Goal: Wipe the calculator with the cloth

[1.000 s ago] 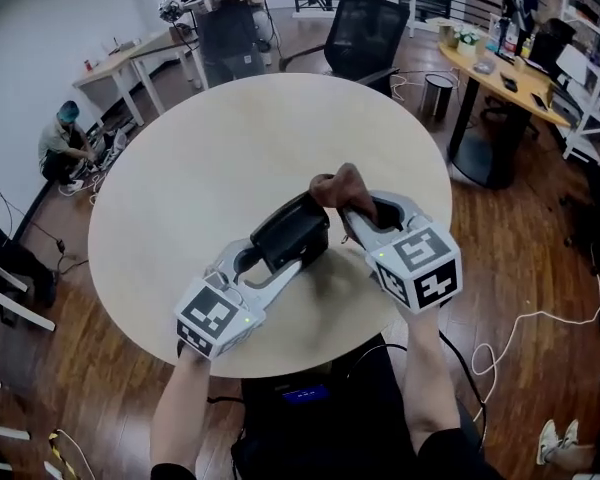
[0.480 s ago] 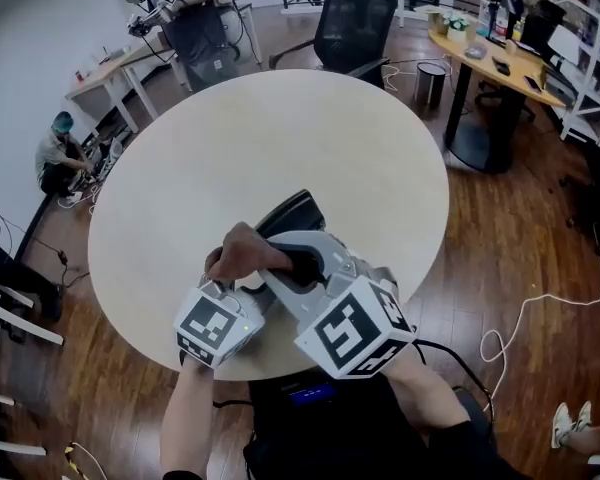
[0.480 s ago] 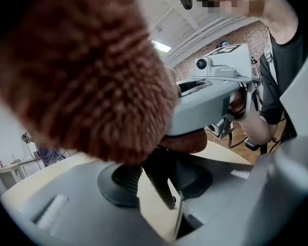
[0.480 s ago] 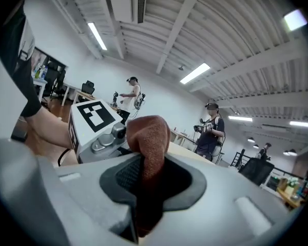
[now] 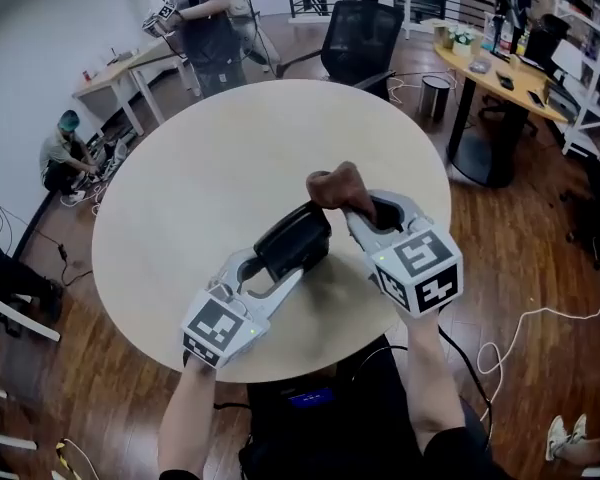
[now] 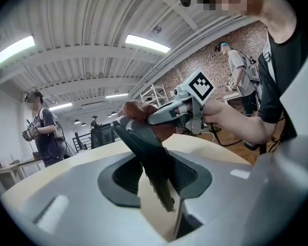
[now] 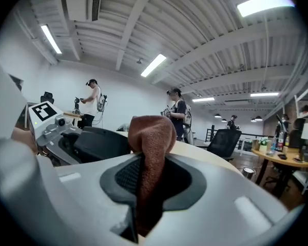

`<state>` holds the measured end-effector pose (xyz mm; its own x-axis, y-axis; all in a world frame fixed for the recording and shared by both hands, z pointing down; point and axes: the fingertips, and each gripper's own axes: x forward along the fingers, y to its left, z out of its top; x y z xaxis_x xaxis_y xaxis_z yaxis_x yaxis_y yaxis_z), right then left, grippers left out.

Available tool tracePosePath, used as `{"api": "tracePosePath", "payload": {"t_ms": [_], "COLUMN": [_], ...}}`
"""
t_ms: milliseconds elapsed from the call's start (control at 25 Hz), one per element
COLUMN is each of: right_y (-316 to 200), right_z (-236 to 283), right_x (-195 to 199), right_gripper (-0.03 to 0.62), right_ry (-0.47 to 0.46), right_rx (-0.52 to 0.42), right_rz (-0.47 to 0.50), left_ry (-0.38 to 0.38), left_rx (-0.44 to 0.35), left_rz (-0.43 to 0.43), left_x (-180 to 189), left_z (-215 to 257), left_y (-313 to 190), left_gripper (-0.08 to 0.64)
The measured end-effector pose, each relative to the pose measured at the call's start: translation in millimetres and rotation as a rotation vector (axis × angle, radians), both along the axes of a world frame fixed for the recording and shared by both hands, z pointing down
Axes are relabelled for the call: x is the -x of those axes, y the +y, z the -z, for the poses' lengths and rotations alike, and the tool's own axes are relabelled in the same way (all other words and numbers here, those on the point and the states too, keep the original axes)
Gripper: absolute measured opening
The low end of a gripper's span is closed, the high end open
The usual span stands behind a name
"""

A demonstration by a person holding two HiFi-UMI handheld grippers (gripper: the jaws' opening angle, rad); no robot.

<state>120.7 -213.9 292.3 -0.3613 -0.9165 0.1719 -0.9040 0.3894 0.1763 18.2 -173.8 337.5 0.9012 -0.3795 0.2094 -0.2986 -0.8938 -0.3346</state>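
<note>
The black calculator [image 5: 293,240] is held off the round table, tilted, with my left gripper [image 5: 273,265] shut on its near end. In the left gripper view the calculator [image 6: 146,155] stands slanted between the jaws of that gripper [image 6: 161,188]. A brown cloth [image 5: 337,185] is bunched up, and my right gripper [image 5: 367,209] is shut on it. The cloth sits against the calculator's far end. From the right gripper view, the cloth [image 7: 151,147] fills the jaws of that gripper [image 7: 146,188], and the calculator [image 7: 100,143] lies just to its left.
The beige round table [image 5: 230,158] lies under both grippers, its near edge close to my body. A black office chair [image 5: 360,38] stands beyond it, and a wooden desk [image 5: 500,73] is at the right. People stand at the back left; another sits on the floor [image 5: 65,148].
Half a second ago the right gripper had the cloth over the calculator's near end, by the left gripper's cube. It has gone back to the far end. The left gripper kept still.
</note>
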Motion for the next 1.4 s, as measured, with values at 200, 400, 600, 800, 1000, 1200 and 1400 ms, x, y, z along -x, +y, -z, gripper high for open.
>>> {"api": "tracePosePath", "payload": {"t_ms": [200,400,600,800,1000,1200,1400], "right_y": [45.0,63.9,46.7,20.6,-7.2,-4.5,8.7], "right_z": [39.0,22.7,21.8,15.4,-19.0,-33.3,-30.2], "right_x": [100.8,157.9,108.6,52.1,4.5,-4.8,-1.4], "right_gripper": [0.084,0.084,0.084,0.084,0.084,0.084,0.084], "right_ry": [0.107,0.288,0.177,0.023,-0.069,-0.043,-0.045], "right_rx": [-0.120,-0.143,-0.111,-0.054,0.068,0.105,0.090], "right_rz": [0.231,0.338,0.247,0.154,0.073,0.048,0.068], "left_ry": [-0.002,-0.022,-0.022,0.004,0.018,0.035,0.020], "left_rx": [-0.018,-0.052,-0.053,-0.039,-0.020,0.037,0.060], "left_rz": [0.005,0.006,-0.006,-0.005,0.010,0.073,0.208], "left_x": [5.4,-5.7,-10.1,-7.2,-2.4,17.4,72.0], "left_z": [2.4,-3.1,-4.7,-2.7,-1.0,3.0,7.3], "left_y": [-1.0,5.3,7.6,4.8,0.0,-12.2,-42.5], "left_gripper": [0.135,0.132,0.130,0.129,0.129,0.129,0.127]}}
